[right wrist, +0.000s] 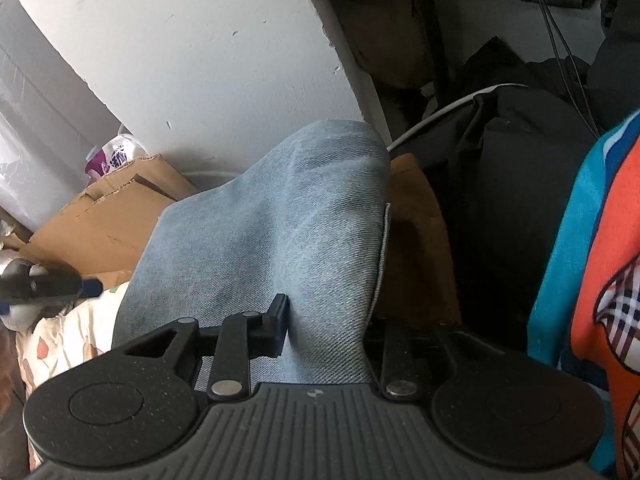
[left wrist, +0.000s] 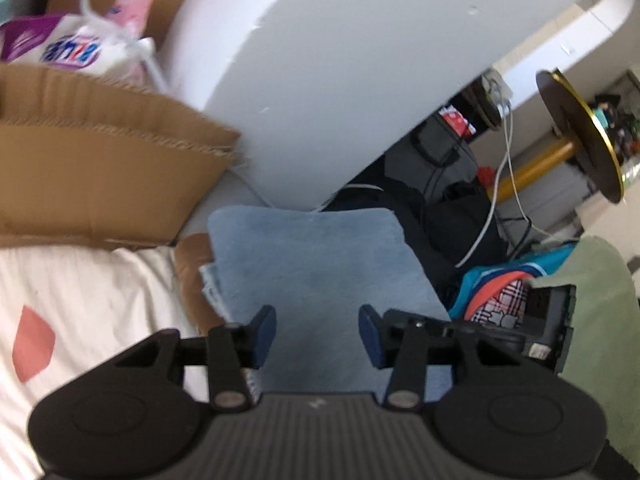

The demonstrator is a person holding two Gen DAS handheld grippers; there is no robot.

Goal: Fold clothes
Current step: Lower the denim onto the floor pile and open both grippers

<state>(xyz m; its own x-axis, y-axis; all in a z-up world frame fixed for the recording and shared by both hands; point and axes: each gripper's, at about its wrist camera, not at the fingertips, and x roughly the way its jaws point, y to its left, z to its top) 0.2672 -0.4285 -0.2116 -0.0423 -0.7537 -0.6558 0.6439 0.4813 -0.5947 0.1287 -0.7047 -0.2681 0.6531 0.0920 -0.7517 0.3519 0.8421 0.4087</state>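
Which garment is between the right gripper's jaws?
The light-blue denim piece, bunched up between the right gripper jaws. The orange-and-teal garment and the black one lie off to the side, untouched.

Jeans (left wrist: 320,264) beside cardboard (left wrist: 100,168)

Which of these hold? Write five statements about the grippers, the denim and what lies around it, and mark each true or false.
1. The left gripper clamps nothing: true.
2. The denim garment is black: false, it is light blue.
3. Cardboard lies beside the denim garment: true.
4. The bedsheet is plain green: false, it is cream with pinkish patches.
5. Denim sits between the fingers of the right gripper: true.
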